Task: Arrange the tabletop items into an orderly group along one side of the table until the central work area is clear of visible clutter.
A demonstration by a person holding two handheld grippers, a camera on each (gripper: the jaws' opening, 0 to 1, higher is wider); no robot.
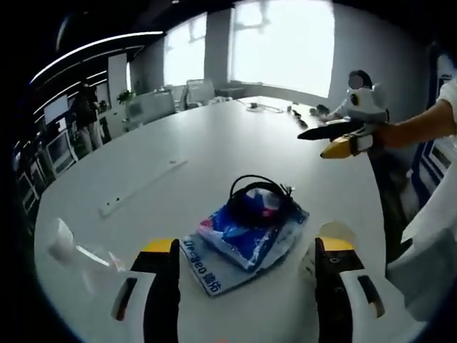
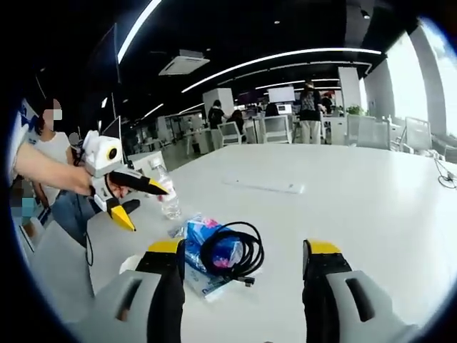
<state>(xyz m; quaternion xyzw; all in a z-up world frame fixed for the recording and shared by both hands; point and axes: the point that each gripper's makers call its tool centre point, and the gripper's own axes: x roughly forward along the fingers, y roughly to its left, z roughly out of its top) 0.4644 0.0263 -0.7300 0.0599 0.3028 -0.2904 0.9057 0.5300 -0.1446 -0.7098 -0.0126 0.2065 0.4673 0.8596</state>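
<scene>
Both your tongs, left gripper (image 1: 246,275) and right gripper (image 2: 243,275), gape unladen. Coiled black cable (image 1: 258,196) rests atop the blue tissue pack (image 1: 246,239); nudge the pack carelessly and it may slide off.

you get strong daylight from the windows (image 1: 285,43), blown out to plain white in the left gripper view. ceiling strips (image 2: 278,57) streak across a dark ceiling in the right gripper view. the table (image 1: 214,143) takes a soft sheen, and shadows under the packet (image 1: 246,236) and cable (image 2: 232,250) are faint. fisheye bending curves straight lines near the edges. both pictures are soft and slightly blurred.
</scene>
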